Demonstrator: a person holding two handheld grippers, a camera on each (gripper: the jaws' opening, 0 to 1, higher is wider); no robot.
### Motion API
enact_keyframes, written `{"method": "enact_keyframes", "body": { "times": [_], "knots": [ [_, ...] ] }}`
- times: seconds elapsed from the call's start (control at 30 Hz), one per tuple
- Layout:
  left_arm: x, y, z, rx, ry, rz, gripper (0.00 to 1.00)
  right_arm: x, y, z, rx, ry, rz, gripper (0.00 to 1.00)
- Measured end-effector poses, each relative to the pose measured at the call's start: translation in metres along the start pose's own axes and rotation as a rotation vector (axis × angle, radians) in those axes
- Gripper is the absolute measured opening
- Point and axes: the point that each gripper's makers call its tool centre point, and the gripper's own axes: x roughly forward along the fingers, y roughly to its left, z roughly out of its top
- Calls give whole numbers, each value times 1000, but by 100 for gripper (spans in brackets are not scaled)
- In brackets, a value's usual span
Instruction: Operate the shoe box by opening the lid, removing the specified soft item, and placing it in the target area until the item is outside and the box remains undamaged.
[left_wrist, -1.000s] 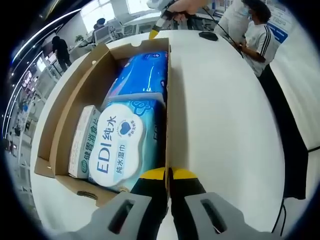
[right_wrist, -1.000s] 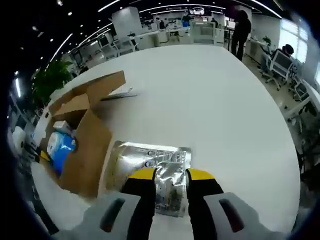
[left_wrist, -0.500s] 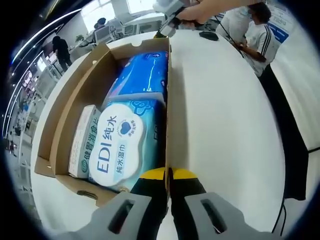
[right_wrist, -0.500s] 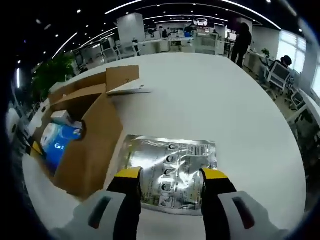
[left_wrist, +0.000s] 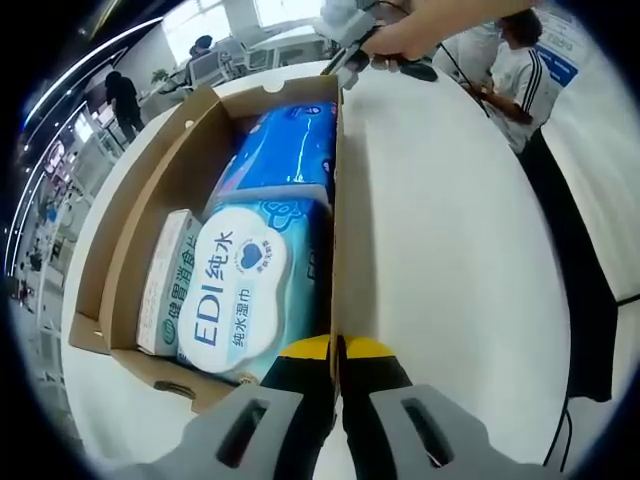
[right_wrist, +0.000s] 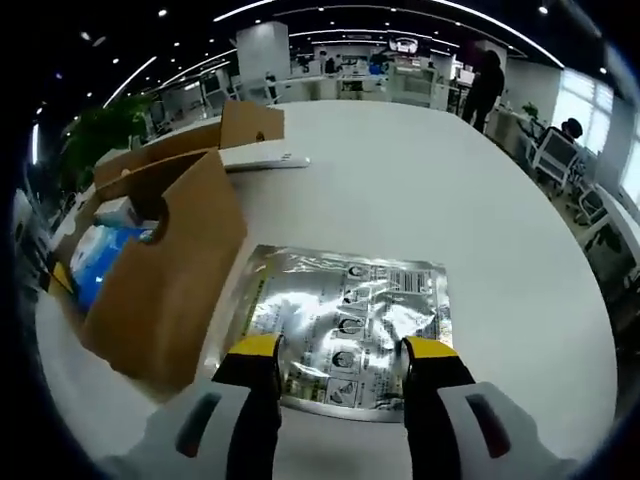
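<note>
The open cardboard shoe box (left_wrist: 150, 200) holds a white and teal wet-wipes pack (left_wrist: 235, 290), a blue soft pack (left_wrist: 285, 145) and a small medicine carton (left_wrist: 165, 285). My left gripper (left_wrist: 335, 352) is shut on the near end of the box's right wall. In the right gripper view a silver foil pouch (right_wrist: 345, 325) lies flat on the white table (right_wrist: 420, 190), just right of the box (right_wrist: 160, 270). My right gripper (right_wrist: 342, 352) stands open over the pouch's near edge, its fingers apart from it. That gripper (left_wrist: 345, 60), in a hand, is at the box's far corner.
The box's lid flap (right_wrist: 250, 125) stands up at the far end, with a white sheet (right_wrist: 265, 160) lying beside it. A person in a white shirt (left_wrist: 520, 75) is at the table's far side. The table edge (left_wrist: 560, 260) curves close on the right.
My right gripper has opened and let go of the silver pouch, which now lies flat on the table. My left gripper has kept its hold on the box wall.
</note>
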Motion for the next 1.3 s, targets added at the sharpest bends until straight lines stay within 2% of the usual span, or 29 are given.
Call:
{"method": "enact_keyframes", "body": {
  "times": [0.27, 0.6, 0.67, 0.73, 0.77, 0.83, 0.87, 0.93, 1.03, 1.1, 1.2, 1.27, 1.3],
  "knots": [
    [0, 0, 0, -1, 0, -3, 1, 1, -2, -2, -22, -48, 27, 45],
    [0, 1, 0, -4, 1, -1, 1, -2, 0, -4, -90, -32, 62, 43],
    [0, 1, 0, -4, 1, -3, 1, -3, 0, -2, -98, -5, 59, 38],
    [0, 1, 0, -4, 1, -3, 1, -6, -4, 8, -111, -66, 23, 34],
    [0, 1, 0, -4, 1, -2, 1, -7, 1, 10, -119, -73, 32, 34],
    [0, 1, 0, -3, 1, -2, 1, -8, 10, 12, -154, -81, 53, 33],
    [1, 1, 0, -5, 3, -4, 1, -7, 16, 13, -231, -85, 48, 27],
    [0, 1, 0, -8, 4, -5, 1, -7, 20, 15, -284, -95, 40, 23],
    [0, 1, -1, -8, 4, -4, 1, -3, 32, 15, -174, -100, 94, 26],
    [0, 1, 0, -7, 5, -3, 1, 0, 26, 10, -156, -71, 64, 31],
    [0, 1, -1, -7, 7, -3, 1, 2, 24, 10, -125, -79, 49, 35],
    [0, 1, 0, -7, 8, -2, 1, 3, 28, 10, -121, -84, 66, 38],
    [0, 1, 0, -7, 7, -2, 1, 5, 33, 3, -117, -48, 93, 40]
  ]
}}
